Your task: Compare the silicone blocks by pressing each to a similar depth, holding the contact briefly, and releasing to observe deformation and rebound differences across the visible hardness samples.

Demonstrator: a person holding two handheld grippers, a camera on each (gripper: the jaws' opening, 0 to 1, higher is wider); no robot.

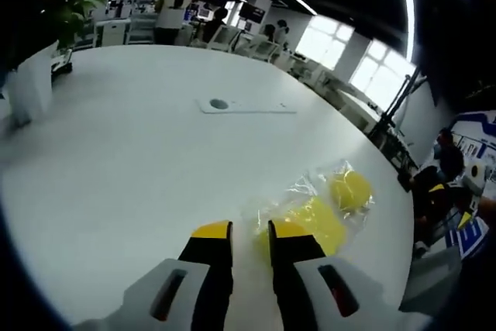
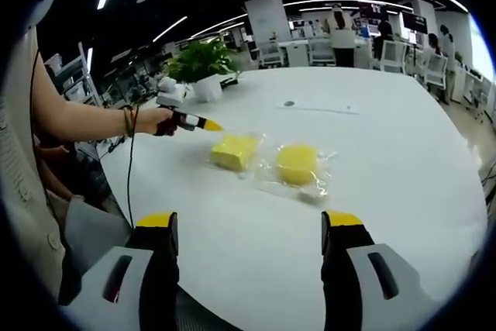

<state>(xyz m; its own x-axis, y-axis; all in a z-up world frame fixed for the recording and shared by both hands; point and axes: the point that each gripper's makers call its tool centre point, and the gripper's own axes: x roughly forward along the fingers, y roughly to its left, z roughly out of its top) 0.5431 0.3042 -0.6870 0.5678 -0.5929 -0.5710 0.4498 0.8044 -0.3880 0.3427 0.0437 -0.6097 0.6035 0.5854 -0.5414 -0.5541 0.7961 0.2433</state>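
Right tongs [image 2: 248, 230] are sitting nearest the lens in the right gripper view, jaws spread wide, gripping nothing, hanging back over the near edge of the white tabletop [image 2: 403, 153]. Left tongs [image 1: 249, 238] are nearly closed in the left gripper view, a narrow gap showing between the yellow tips, nothing between them; tips are hovering just beside the square block [image 1: 314, 222] (contact can't be confirmed from either view).

Both samples are lying mid-tabletop, side by side, each in clear wrap: square block [image 2: 234, 151] nearer the left tongs [image 2: 203, 124], round block [image 2: 297, 163] just beyond it, the two close but apart.

Step in hand, as I'm reading it: approaching for the first press on the square block, no visible dent yet. Next move is calling for lowering the closed tips onto the block's top face, centred, to a modest depth, holding, lifting off, then repeating at matching depth on the round one [image 1: 350, 189].

Orientation: both blocks are lying flat, broad faces up. The pair's long axis is running roughly crosswise in the right gripper view; the left tongs are pointing along that line, toward the square block's near corner. Wrap may be slipping under load.
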